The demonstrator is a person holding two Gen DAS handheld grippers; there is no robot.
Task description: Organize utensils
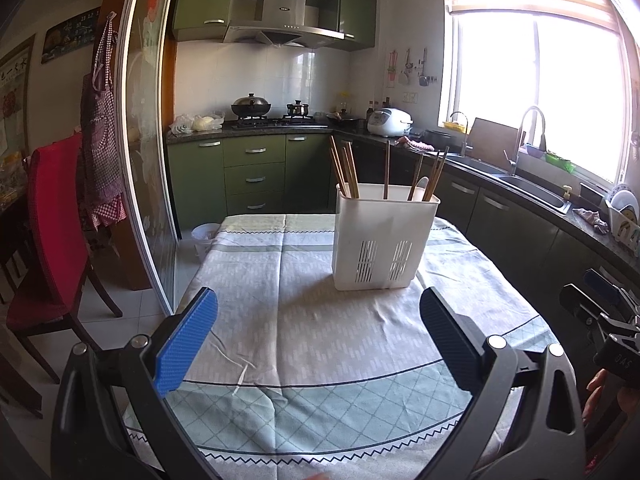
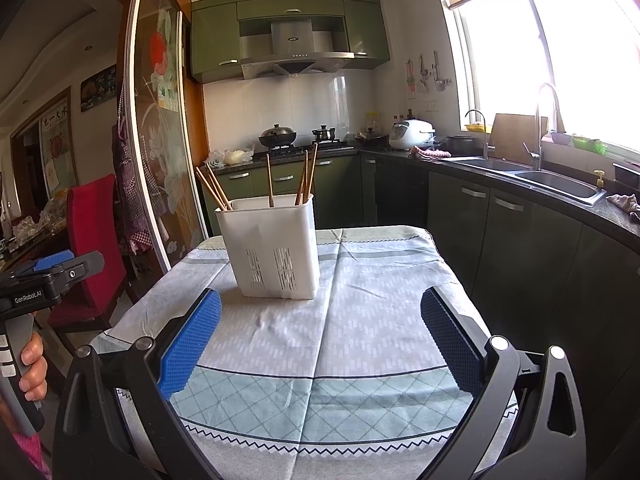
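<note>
A white plastic utensil holder [image 1: 382, 240] [image 2: 274, 248] stands upright on the cloth-covered table [image 1: 304, 332] [image 2: 360, 320]. Several wooden chopsticks [image 1: 344, 170] [image 2: 306, 176] stick up out of it, leaning left and right. A pale spoon handle [image 1: 421, 188] shows among them in the left wrist view. My left gripper [image 1: 318, 336] is open, held above the near part of the table, well short of the holder. My right gripper [image 2: 320, 340] is also open, with nothing between its blue pads, and the holder is ahead to its left.
The other gripper and a hand show at the frame edges [image 1: 600, 320] [image 2: 36, 284]. A red chair [image 1: 56, 232] stands left of the table. Green cabinets, a stove [image 1: 272, 120] and a sink counter [image 1: 532, 188] run behind and to the right. A glass sliding door [image 1: 148, 140] is on the left.
</note>
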